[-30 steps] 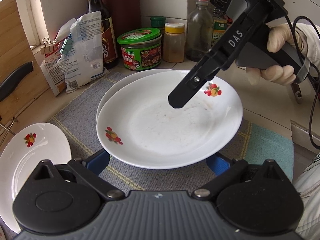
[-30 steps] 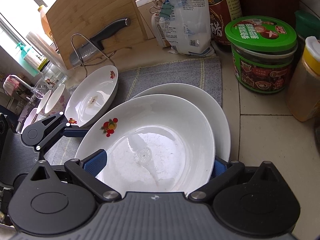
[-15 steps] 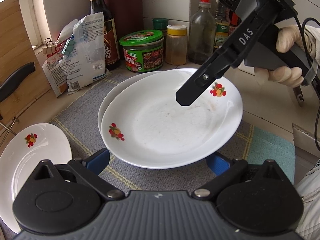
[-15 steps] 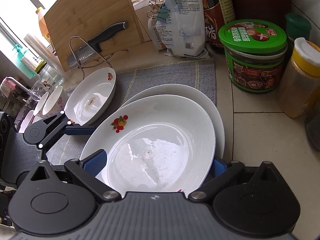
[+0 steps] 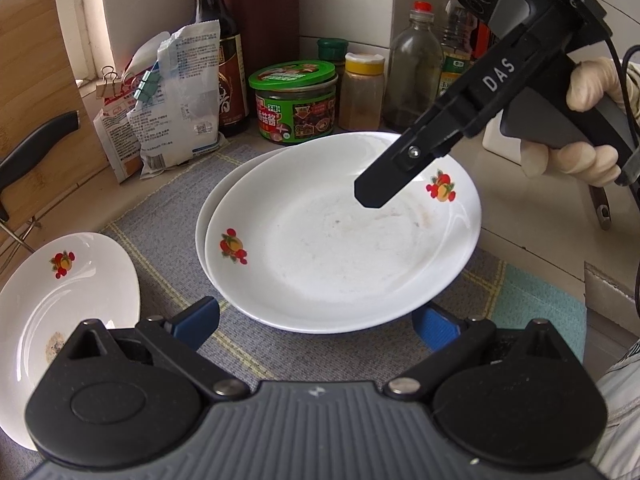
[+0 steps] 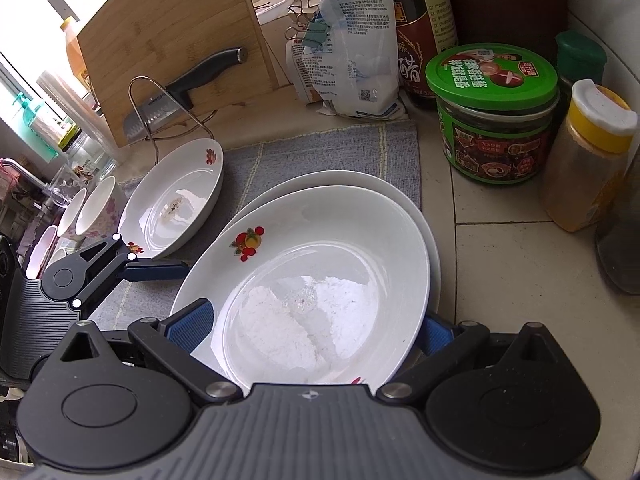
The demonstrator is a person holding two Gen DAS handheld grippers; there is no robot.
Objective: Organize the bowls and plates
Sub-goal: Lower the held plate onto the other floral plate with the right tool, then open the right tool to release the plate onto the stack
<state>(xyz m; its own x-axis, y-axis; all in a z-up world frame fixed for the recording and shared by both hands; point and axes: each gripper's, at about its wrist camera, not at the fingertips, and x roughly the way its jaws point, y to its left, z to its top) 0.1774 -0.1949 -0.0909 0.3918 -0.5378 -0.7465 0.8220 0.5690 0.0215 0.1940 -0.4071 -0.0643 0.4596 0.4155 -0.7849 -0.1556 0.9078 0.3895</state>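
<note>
Gripper lettering: my right gripper [image 5: 376,192] carries "DAS" in white capitals along its black arm.
Green-lidded jar [image 5: 296,106]: Chinese characters on lid and label; I can't read them for certain.
Dark sauce bottle [image 5: 218,52]: red label with Chinese print, too small for me to read.
White packet [image 5: 180,100]: fine print and a square code, illegible.
My left gripper [image 5: 316,322]: only a small white emblem on its body.
</note>
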